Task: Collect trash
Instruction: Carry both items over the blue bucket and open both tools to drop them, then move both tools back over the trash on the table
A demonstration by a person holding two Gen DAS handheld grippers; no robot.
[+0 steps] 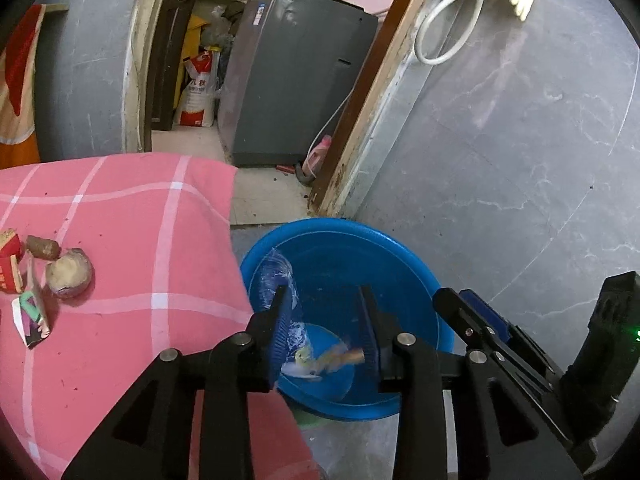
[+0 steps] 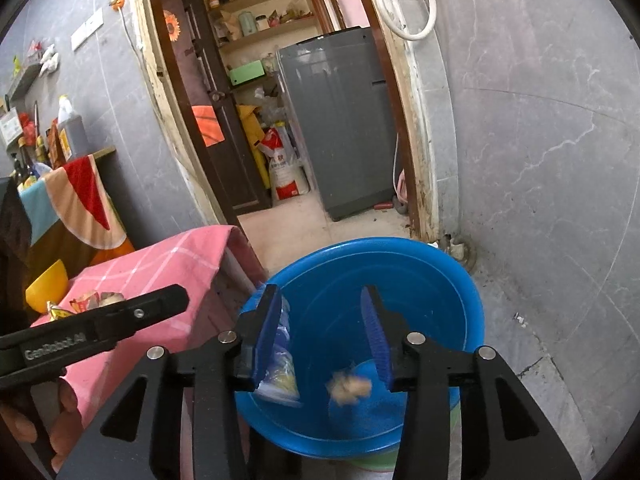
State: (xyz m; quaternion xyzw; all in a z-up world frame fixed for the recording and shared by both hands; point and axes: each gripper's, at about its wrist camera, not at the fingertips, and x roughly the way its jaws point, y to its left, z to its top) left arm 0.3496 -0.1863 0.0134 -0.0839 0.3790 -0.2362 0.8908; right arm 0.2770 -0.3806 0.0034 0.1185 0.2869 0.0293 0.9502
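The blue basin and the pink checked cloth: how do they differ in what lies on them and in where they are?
The blue basin stands low beside the table; the pink checked cloth covers the tabletop above it. The basin holds a clear plastic wrapper and a blurred tan scrap; the cloth bears a round brownish lump, a red carton and a paper scrap. Both hold trash.
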